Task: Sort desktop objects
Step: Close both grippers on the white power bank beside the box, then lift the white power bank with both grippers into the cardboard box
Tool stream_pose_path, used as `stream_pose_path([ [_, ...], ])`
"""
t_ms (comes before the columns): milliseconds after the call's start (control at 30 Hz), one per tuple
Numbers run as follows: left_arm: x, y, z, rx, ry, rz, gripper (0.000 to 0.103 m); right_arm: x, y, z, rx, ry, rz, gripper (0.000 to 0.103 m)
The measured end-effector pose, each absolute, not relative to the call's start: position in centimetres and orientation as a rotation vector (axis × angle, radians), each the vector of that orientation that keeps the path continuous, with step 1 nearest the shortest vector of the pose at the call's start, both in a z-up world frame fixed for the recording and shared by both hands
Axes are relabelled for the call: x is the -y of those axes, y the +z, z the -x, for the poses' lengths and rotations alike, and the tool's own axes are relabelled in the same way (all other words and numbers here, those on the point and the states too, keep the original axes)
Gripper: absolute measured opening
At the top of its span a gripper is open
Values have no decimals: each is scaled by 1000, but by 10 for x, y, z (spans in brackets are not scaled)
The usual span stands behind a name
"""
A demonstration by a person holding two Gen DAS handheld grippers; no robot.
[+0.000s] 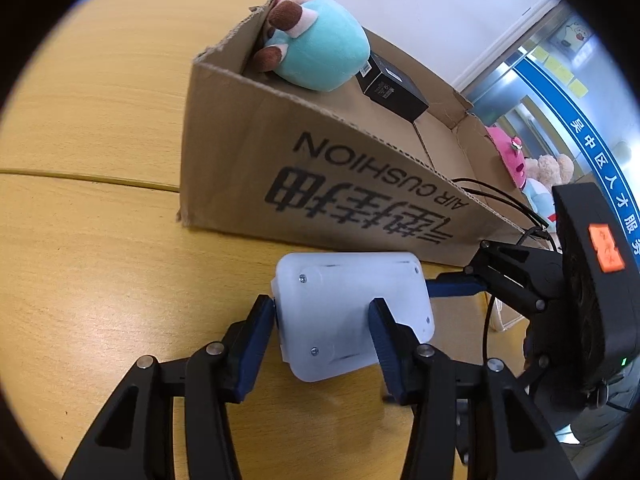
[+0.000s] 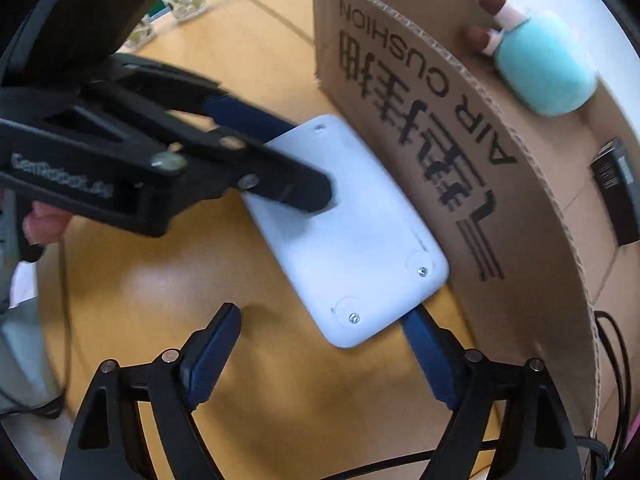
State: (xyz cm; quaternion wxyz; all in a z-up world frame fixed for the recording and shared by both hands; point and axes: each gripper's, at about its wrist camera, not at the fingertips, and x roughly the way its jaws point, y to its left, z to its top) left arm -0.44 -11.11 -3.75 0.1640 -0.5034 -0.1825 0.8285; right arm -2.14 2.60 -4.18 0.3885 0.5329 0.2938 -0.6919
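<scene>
The cardboard box (image 1: 320,168) stands on the worktop (image 1: 100,120). Inside it, a plush toy (image 1: 320,52) sits in one corner with a small carton (image 1: 394,86) just beside it. A plastic case (image 1: 344,308) lies on the worktop just before the cardboard box's printed wall.

An office: pale wooden desk (image 1: 88,128), glass door (image 1: 532,92) with sticky notes (image 1: 560,68) and blue lettered banner (image 1: 600,168).

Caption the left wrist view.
Left gripper clamps a white case beside the cardboard box holding a plush toy.
</scene>
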Motion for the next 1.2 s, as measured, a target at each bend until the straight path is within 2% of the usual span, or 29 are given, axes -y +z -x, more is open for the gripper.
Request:
stream_pose_path([
  [33, 110, -37, 3, 514, 2372, 1433, 48, -28, -41, 24, -728, -1788, -1345, 75],
  [100, 109, -36, -2, 500, 2398, 1430, 48, -33, -39, 28, -695, -1839, -1325, 57],
  [133, 110, -35, -5, 517, 2400, 1425, 48, -36, -38, 30, -680, -1859, -1313, 51],
  [200, 110, -33, -11, 523, 2413, 1418, 47, -39, -38, 28, -662, -1858, -1295, 46],
  [333, 112, -22, -21, 545, 2461, 1375, 47, -41, -35, 22, -625, -1874, -1239, 44],
  [533, 106, 39, -31, 461, 2585, 1186, 47, -49, 12, 15, -525, -1923, -1090, 42],
  [767, 97, 92, 16, 401, 2579, 1028, 47, -81, 72, 20, -448, -2023, -951, 42],
  [867, 89, 108, 40, 383, 2551, 971, 47, -91, 93, 35, -433, -2059, -908, 39],
  [1033, 79, 110, 80, 374, 2494, 992, 47, -102, 107, 74, -373, -2076, -954, 38],
  [1200, 84, 91, 107, 351, 2504, 1093, 46, -97, 90, 111, -364, -2011, -1053, 35],
])
